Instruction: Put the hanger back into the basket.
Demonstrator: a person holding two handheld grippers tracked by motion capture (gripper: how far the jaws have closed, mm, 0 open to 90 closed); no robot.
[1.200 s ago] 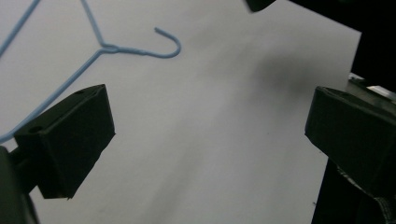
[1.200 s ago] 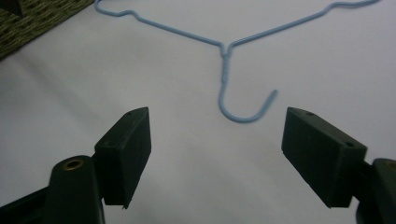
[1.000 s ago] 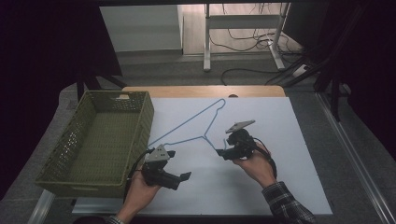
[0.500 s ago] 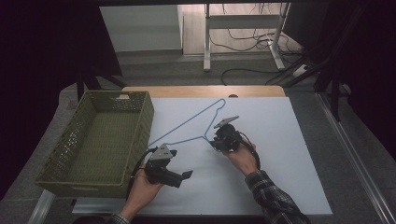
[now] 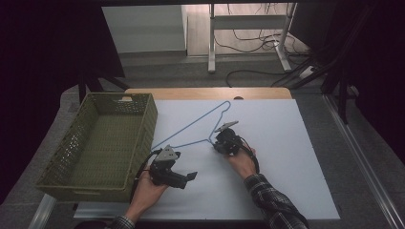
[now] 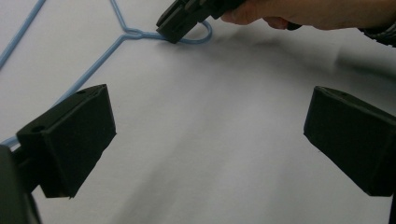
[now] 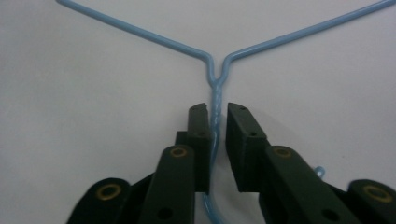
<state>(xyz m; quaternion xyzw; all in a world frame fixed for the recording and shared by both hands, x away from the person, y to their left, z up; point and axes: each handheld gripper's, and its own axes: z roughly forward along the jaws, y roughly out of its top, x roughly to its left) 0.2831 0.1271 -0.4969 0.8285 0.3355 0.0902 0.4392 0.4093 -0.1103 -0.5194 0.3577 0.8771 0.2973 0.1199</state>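
- Right gripper view looks down the right gripper (image 7: 215,112). Its jaws have just been closing, and the twisted neck of the blue wire hanger (image 7: 217,88) sits right between them.
- The left pad looks like it touches the wire. I still see a thin gap on the right side, so I would say the jaws are clenched on the neck, but maybe not very tight.
- Past the tips of those jaws, the two shoulders of the hanger spread out flat on the white desk (image 7: 93,116). The hook curls back under the jaws.
- In the high view, the left gripper (image 5: 173,172) is held off to the side, with the green basket (image 5: 102,138) just beside it.
- Left gripper view shows its jaws wide apart with nothing between them, and the hanger lies well ahead of them.
- What could go wrong: the wire is thin and smooth, so it may slip out if the jaws lift fast.
- The hanger is wide and held at one spot, so it may swing or tip down.
- One end could bump the basket wall if it is carried that way.
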